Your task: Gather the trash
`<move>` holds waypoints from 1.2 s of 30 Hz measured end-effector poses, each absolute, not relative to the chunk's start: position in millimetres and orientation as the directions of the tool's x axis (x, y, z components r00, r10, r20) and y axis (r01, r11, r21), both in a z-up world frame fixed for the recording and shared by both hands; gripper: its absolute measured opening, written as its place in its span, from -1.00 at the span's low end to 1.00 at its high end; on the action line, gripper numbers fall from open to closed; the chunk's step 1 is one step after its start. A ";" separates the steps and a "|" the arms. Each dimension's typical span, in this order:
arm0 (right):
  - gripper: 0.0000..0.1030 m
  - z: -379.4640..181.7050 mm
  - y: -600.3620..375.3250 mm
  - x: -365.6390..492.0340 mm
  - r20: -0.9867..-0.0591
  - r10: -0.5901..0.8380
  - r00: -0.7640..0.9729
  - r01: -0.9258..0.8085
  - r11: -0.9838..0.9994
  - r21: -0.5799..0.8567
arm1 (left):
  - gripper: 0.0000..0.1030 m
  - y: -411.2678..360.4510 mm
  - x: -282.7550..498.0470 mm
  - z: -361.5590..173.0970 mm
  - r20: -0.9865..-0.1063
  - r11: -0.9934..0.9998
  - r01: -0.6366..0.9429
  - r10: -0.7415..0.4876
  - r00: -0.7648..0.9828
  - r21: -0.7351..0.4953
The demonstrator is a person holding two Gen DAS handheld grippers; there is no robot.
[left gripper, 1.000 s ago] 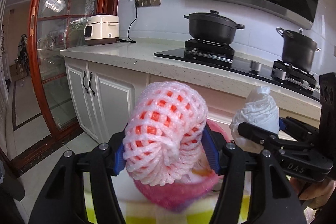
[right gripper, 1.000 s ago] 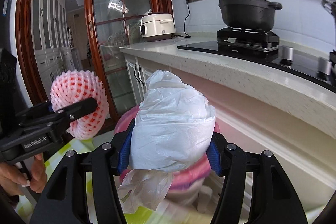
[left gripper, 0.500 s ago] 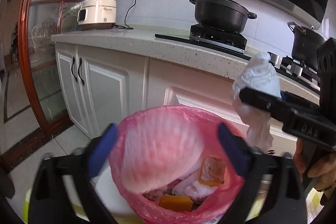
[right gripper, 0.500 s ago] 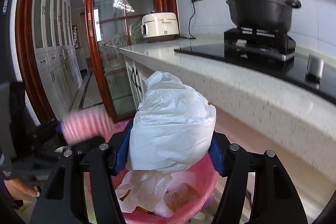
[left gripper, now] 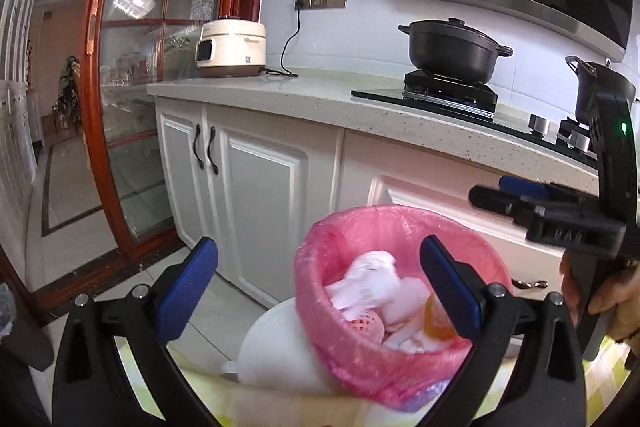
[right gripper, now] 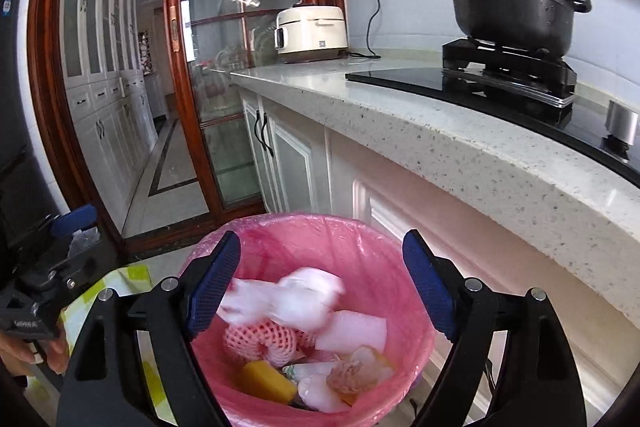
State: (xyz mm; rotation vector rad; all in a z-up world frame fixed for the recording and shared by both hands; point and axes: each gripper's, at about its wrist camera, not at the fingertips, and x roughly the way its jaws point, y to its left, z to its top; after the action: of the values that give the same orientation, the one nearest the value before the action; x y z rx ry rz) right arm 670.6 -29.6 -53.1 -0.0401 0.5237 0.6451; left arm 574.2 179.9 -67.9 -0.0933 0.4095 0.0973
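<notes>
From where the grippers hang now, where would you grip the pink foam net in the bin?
Probably the foam net by its exposed rounded left end, coming from above. White plastic overlaps its top right, and the pink liner blocks any sideways approach.

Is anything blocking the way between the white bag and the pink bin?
No. The white bag is already dropping inside the pink bin, with the right gripper open above it.

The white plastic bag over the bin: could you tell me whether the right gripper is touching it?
Apart. The right wrist view shows the white plastic bag blurred inside the pink-lined bin, clear of both pads of the open right gripper.
</notes>
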 end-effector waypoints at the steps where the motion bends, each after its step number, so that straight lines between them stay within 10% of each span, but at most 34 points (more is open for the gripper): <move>1: 0.53 -49.0 -32.7 665.2 -0.472 0.565 0.677 -0.580 0.804 0.131 | 0.90 179.7 566.6 -64.8 -0.397 0.991 -0.114 0.078 0.915 -0.066; 36: 0.65 62.3 -142.1 301.8 -0.482 0.417 0.771 -0.437 0.896 0.076 | 0.91 60.6 263.9 64.6 -0.383 0.991 -0.132 0.121 0.916 -0.001</move>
State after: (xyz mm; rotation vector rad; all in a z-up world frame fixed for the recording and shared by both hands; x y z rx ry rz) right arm 301.8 -142.1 62.3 -0.0410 0.5129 0.4632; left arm 263.9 60.6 64.6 -0.0272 0.3923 0.1301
